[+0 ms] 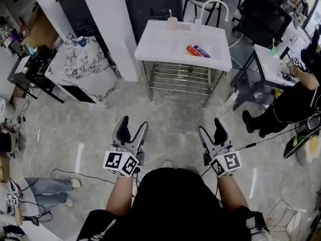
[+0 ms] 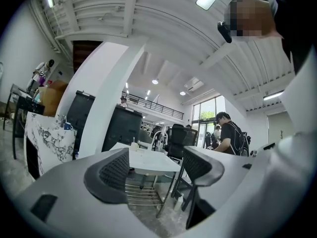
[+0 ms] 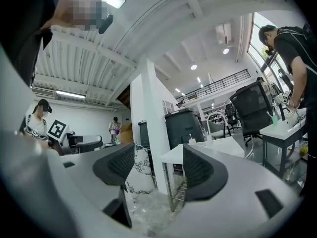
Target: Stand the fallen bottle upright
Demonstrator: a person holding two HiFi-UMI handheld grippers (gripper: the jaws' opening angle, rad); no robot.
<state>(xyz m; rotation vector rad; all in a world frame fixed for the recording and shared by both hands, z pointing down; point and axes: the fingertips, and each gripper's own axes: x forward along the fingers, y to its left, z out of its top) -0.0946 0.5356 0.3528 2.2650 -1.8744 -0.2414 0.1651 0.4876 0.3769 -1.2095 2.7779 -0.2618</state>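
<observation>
L gripper point(image 1: 134, 122), R gripper point(image 1: 209, 125) agape, bottle point(image 1: 193, 50) afar

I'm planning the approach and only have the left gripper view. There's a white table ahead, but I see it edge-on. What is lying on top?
Observer: Two bottles lie flat on the white table, an orange bottle and a blue bottle, close together.
Operator: Which side?
Observer: Right of the table's middle, more in line with the right tool than the left tool.
Operator: Is the right tool free?
Observer: Yes, its jaws stand apart with nothing between them.
</observation>
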